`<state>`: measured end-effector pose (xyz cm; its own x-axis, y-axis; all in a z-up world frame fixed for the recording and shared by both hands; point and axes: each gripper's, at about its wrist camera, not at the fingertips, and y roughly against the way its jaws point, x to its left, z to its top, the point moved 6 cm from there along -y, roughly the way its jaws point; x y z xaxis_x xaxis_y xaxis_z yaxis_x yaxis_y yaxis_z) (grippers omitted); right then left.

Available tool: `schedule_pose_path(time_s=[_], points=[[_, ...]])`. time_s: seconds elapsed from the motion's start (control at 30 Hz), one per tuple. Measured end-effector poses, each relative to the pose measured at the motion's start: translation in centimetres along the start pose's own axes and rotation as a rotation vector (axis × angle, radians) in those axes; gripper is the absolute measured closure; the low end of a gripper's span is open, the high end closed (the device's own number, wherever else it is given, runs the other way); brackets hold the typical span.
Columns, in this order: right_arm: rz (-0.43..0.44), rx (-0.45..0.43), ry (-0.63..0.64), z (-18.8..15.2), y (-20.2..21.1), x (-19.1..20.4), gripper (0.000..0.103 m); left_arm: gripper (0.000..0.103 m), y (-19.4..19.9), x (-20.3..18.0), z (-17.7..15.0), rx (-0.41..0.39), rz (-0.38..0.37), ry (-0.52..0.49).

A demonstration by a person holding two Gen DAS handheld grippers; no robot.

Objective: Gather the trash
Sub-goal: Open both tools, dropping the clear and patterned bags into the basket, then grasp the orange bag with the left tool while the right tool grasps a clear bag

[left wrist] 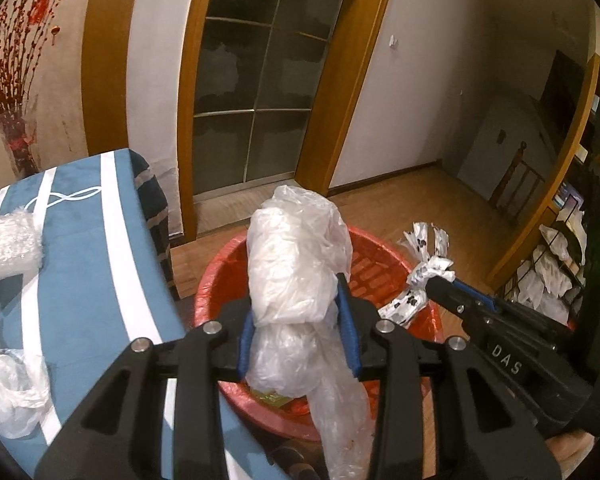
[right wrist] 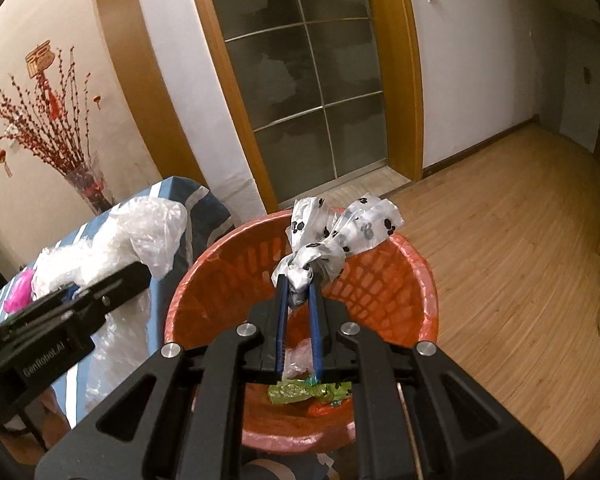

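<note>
Above the red plastic basket (left wrist: 224, 280), my left gripper (left wrist: 296, 300) holds a crumpled clear plastic bag (left wrist: 296, 256); both blue pads press its middle and its tail hangs down into the basket. To its right, my right gripper (left wrist: 434, 280) is shut on a knotted white bag with black paw prints (left wrist: 420, 272). In the right wrist view, my right gripper (right wrist: 298, 282) pinches the knot of that paw-print bag (right wrist: 340, 236) over the basket (right wrist: 420, 276). A green wrapper (right wrist: 300, 392) lies on the basket's bottom. My left gripper (right wrist: 74, 290) shows at the left edge.
The basket stands against a table with a blue and white striped cloth (left wrist: 80, 260). More clear plastic (left wrist: 8, 396), bubble wrap (left wrist: 8, 240) and a pink scrap (right wrist: 20, 292) lie on it. A vase of red branches (right wrist: 88, 184) stands behind. Wooden floor (right wrist: 500, 240) stretches right.
</note>
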<state>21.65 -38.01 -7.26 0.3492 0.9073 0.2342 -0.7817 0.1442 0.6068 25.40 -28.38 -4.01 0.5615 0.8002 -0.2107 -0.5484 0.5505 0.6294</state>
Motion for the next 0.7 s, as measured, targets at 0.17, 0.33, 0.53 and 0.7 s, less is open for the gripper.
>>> schedule_pose_path(time_s=[0.17,0.33,0.53,0.7], points=[[0.001,0.025,-0.038,-0.2,-1.0,-1.1,0.089,0.043,-0.9,0.4,-0.4,0.016,0.023,0.007],[-0.030,0.028,-0.044,-0.9,-1.0,-1.7,0.063,0.037,-1.1,1.8,-0.9,0.032,0.063,0.018],[-0.062,0.009,0.004,-0.9,-0.4,-1.1,0.041,0.028,0.4,3.9,-1.7,0.020,0.130,0.013],[-0.056,0.011,0.047,-1.1,-0.2,0.7,0.039,0.023,2.8,6.4,-2.5,-0.002,0.183,0.014]])
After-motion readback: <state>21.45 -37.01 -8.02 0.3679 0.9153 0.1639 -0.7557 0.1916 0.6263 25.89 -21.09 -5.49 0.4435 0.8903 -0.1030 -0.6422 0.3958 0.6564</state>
